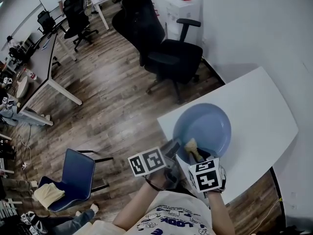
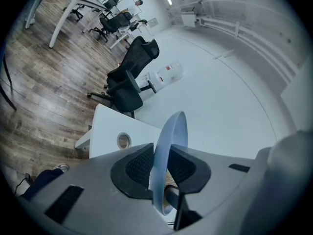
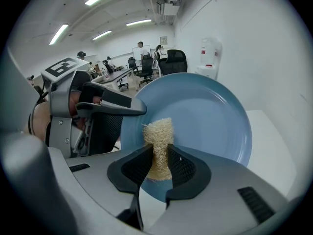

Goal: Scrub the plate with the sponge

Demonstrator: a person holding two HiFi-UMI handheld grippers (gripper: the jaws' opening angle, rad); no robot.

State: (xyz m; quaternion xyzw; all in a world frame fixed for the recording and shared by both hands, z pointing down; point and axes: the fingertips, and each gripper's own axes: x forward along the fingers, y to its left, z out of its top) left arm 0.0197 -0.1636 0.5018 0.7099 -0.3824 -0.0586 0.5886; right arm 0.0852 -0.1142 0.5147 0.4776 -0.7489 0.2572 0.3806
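A blue plate [image 1: 205,126] is held tilted above the white table [image 1: 264,111], near its front left corner. My left gripper [image 1: 172,150] is shut on the plate's near rim; in the left gripper view the plate [image 2: 168,146] stands edge-on between the pads. My right gripper [image 1: 198,155] is shut on a tan fibrous sponge [image 1: 191,147]. In the right gripper view the sponge [image 3: 159,148] sticks up from the pads against the lower middle of the plate's face [image 3: 205,116], and my left gripper [image 3: 105,114] shows clamped on the plate's left rim.
A black office chair [image 1: 164,48] stands just beyond the table's far corner. A blue chair [image 1: 76,177] with a cloth on it sits at my lower left. A white wall runs along the table's right side. Desks and more chairs fill the far room.
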